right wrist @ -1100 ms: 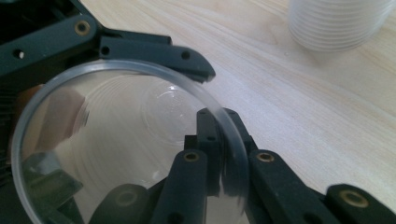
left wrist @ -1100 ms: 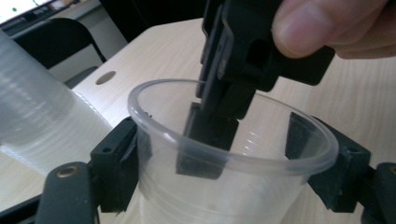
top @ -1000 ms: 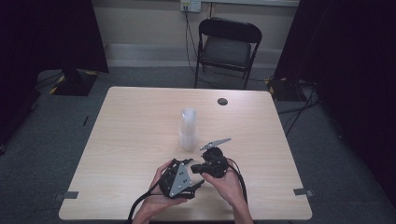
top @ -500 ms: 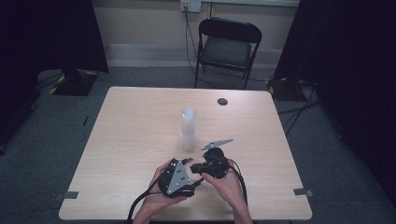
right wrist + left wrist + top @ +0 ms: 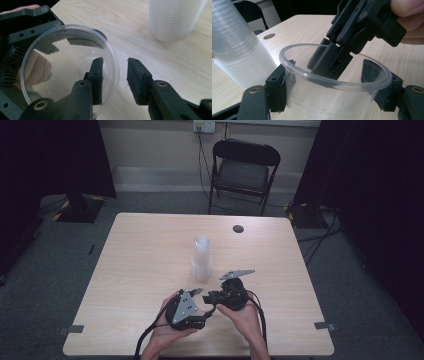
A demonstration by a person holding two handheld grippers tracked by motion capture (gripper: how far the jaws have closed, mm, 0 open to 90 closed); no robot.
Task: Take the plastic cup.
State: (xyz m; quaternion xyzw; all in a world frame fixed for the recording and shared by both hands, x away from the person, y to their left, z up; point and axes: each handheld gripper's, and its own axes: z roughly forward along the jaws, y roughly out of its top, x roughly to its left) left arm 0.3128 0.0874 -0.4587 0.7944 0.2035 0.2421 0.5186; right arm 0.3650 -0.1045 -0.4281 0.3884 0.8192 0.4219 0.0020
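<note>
Dark curtains ring the table (image 5: 140, 250), a chair (image 5: 243, 167) behind it. Near its front edge, the left gripper (image 5: 332, 100) clamps a clear cup (image 5: 337, 92). The right gripper (image 5: 114, 80), jaws just opening, straddles the cup's rim without pinching it. Just beyond stands the cup stack (image 5: 201, 259).

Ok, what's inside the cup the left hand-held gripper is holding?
One jaw of the right hand-held gripper reaches inside the cup; the other stays outside its rim, apart. The cup's bottom is hidden behind that jaw.
</note>
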